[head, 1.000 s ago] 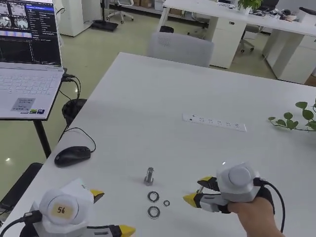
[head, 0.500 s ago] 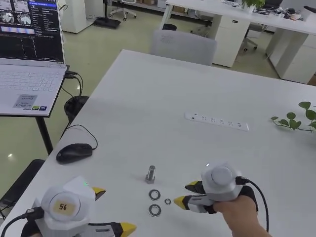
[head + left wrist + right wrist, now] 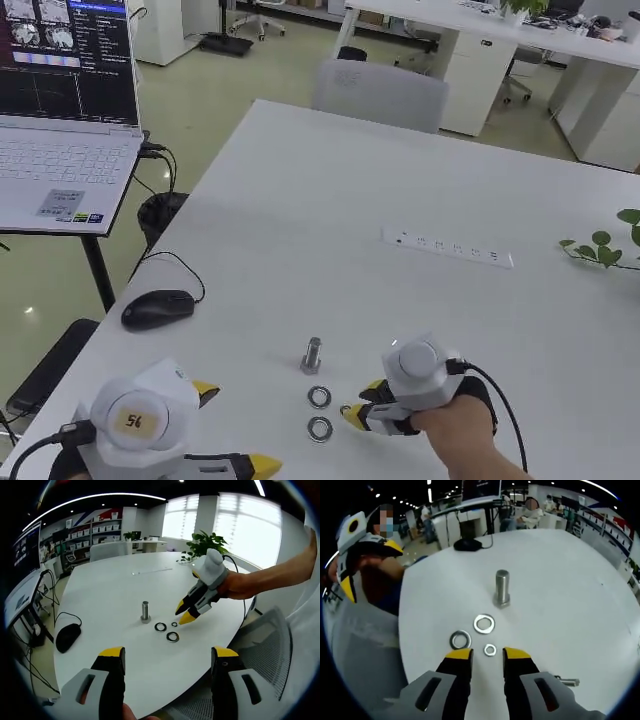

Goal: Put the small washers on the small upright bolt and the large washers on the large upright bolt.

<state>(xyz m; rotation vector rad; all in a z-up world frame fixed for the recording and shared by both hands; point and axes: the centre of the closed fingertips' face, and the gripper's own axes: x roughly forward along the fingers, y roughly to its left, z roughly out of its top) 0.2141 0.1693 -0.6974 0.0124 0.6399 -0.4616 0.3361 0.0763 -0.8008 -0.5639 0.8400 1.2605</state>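
- While the left gripper (image 3: 230,427) hangs over the near edge of the white tabletop (image 3: 300,230), its yellow-tipped jaws stand wide apart with nothing between them.
- Over to the right gripper (image 3: 360,402): it is low over the tabletop, just to the right of the washers, with its jaws a narrow gap apart and gripping nothing.
- In the right gripper view, the small washer (image 3: 490,650) lies flat right in front of that gap, just off the tips.
- A small bolt (image 3: 566,682) sits just beside the right gripper's jaw at that view's edge. I can't tell whether it stands upright.
- Next out, the nearer large washer (image 3: 320,429) lies flat on the tabletop.
- The farther large washer (image 3: 319,397) is just beyond it, and the two are not touching.
- The large upright bolt (image 3: 312,355) stands head-down just past that washer, its shaft bare.
- Further left, a black mouse (image 3: 158,309) rests on the tabletop with its cable trailing off.
- At mid-table there is a white power strip (image 3: 447,249).
- At the far edge stands a grey chair (image 3: 380,95), and an open laptop (image 3: 60,180) sits off to the left.
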